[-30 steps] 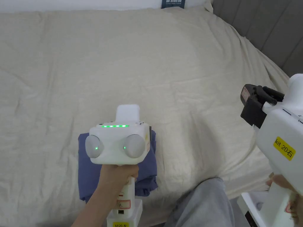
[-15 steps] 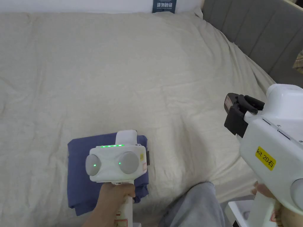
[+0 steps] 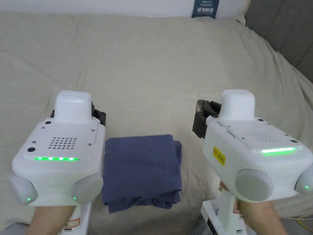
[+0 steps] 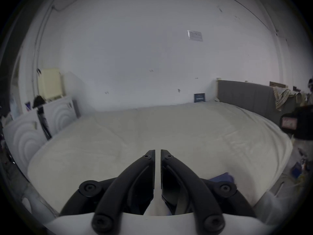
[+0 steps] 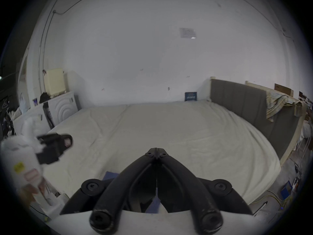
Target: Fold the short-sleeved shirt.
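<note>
1. The bed (image 3: 159, 70) is the big soft surface under everything, and that's risk number one. The sheet is wrinkly and squishy, so anything pressing down near the stack could drag the sheet and skew the fold.
2. The shirt (image 3: 142, 168) sits folded into a blue rectangle on the bed, between the two claws and a bit below their tips. Its near edge looks bunched and uneven — I'd guess one bump and those layers slide open.
3. The left gripper (image 4: 157, 154) is nearly clenched, a thin slit between its jaws, holding nothing, with the shirt just to its right.
4. The right gripper (image 5: 156, 151) is clenched on nothing, shirt off to its left — a low sweep inward could snag the fold.
</note>
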Demonstrator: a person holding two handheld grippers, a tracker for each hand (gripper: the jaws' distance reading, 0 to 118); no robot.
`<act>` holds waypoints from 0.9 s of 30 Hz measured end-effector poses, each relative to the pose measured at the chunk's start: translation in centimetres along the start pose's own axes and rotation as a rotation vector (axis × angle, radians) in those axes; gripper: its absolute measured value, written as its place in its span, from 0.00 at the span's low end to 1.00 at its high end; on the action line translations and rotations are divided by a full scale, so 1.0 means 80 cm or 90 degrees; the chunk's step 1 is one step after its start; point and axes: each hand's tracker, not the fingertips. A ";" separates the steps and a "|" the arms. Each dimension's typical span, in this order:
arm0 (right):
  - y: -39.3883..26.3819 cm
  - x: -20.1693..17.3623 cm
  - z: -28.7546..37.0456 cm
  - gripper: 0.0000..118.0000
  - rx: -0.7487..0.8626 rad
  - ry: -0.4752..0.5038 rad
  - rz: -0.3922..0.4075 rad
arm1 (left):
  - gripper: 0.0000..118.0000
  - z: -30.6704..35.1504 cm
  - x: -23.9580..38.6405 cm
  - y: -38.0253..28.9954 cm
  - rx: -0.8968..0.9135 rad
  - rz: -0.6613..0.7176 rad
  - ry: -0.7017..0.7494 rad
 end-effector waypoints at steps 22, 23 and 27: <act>-0.168 -0.044 -0.148 0.00 -0.319 -0.004 -0.056 | 1.00 -0.035 -0.090 -0.016 -0.144 0.221 -0.135; -0.168 -0.045 -0.146 0.00 -0.319 -0.003 -0.057 | 1.00 -0.050 -0.097 -0.020 -0.187 0.266 -0.174; -0.168 -0.043 -0.147 0.00 -0.321 0.000 -0.069 | 1.00 -0.120 -0.126 -0.063 -0.363 0.398 -0.363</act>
